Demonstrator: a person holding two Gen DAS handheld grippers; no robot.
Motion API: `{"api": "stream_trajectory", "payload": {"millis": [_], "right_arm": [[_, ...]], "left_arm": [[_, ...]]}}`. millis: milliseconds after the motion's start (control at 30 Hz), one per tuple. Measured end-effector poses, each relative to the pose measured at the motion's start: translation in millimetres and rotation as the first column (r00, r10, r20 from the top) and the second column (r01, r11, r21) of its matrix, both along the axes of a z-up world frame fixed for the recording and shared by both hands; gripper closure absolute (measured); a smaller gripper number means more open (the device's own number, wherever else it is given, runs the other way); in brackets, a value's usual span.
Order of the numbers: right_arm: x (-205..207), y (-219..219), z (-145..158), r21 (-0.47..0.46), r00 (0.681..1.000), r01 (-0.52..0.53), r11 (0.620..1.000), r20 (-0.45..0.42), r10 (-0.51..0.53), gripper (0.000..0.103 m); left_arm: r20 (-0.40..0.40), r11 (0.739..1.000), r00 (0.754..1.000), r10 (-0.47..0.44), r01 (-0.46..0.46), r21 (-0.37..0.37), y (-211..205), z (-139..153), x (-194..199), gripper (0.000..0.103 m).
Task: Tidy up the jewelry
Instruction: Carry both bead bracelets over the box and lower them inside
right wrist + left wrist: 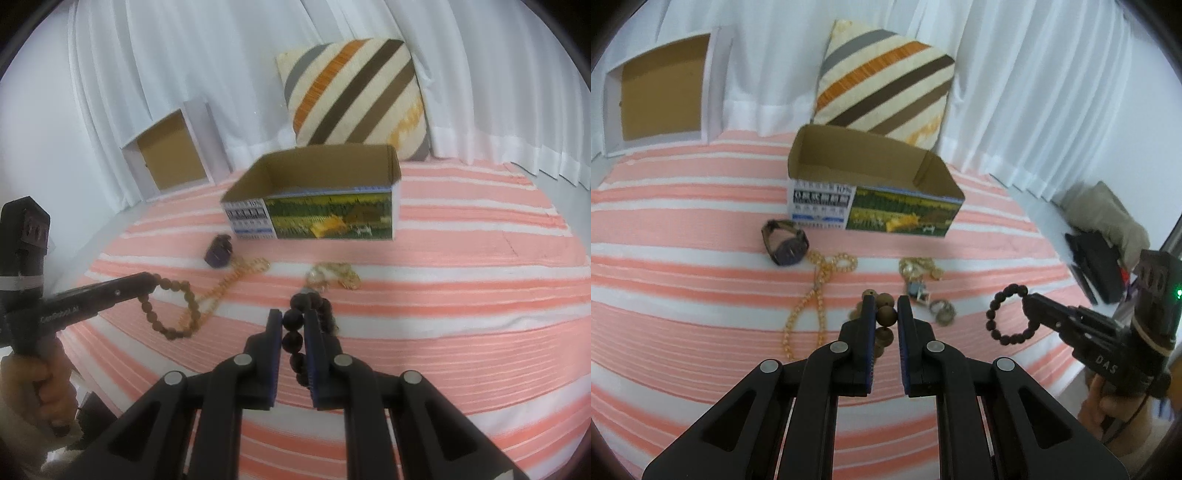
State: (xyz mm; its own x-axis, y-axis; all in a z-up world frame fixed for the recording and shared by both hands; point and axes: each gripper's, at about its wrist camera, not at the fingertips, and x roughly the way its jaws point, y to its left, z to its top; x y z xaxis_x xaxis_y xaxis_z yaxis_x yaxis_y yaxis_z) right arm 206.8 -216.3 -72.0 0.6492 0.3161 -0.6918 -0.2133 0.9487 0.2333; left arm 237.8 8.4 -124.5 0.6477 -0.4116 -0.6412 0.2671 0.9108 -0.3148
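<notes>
left wrist view: the left gripper (886, 314) clamps a strand of round, matte brown wooden beads (887, 314) between its black, blue-edged fingers, lifted above a bed spread (683, 295) striped in coral pink and white. right wrist view shows that same brown bracelet (173, 310) hanging as an open loop from the left gripper (147, 284), clear of the cloth, near the spread's left edge.

the right gripper (293, 325) is closed on a bracelet of darker, near-black round beads (293, 317), one bead pinched between the pads and the rest trailing down; from the left wrist camera this dark loop (1008, 317) dangles off the right gripper's tip (1028, 306) toward the spread's right edge.

toward the far edge of the spread stands an open rectangular cardboard box (871, 177), plain brown inside, its front printed with a green and yellow landscape and a white text panel. just in front of its left corner lies a wristwatch (785, 242) with a dark face and brown strap, tilted on its side. beside the watch a long necklace of small translucent amber beads (816, 295) runs toward the near edge. a tangled heap of gold-coloured chain (919, 267) lies before the box's middle, with a small blue-stoned piece (918, 291) and silvery rings (942, 310) just nearer.

a square cushion (882, 77) with diagonal grey, orange and brown stripes leans on pleated white curtains (1034, 92) behind the box. a second, white-walled cardboard box (661, 96) stands tipped up at the far left corner.
</notes>
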Motion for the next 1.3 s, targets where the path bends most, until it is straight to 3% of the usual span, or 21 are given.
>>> {"api": "stream_trajectory", "payload": {"millis": [900,1300], "right_arm": [[24.4,6.5,56.7,0.011,0.992,-0.008,1.000,0.124,0.007,0.091],[64.2,2.3,82.0,0.026,0.987,-0.026,0.999,0.160,0.021,0.091]], "left_arm": [[0.066,0.998,0.997,0.044,-0.046,0.038,-8.5,42.2,25.7,0.094],[0.101,0.998,0.995,0.015,-0.022,0.062,-16.3,77.2,68.8,0.094]]}}
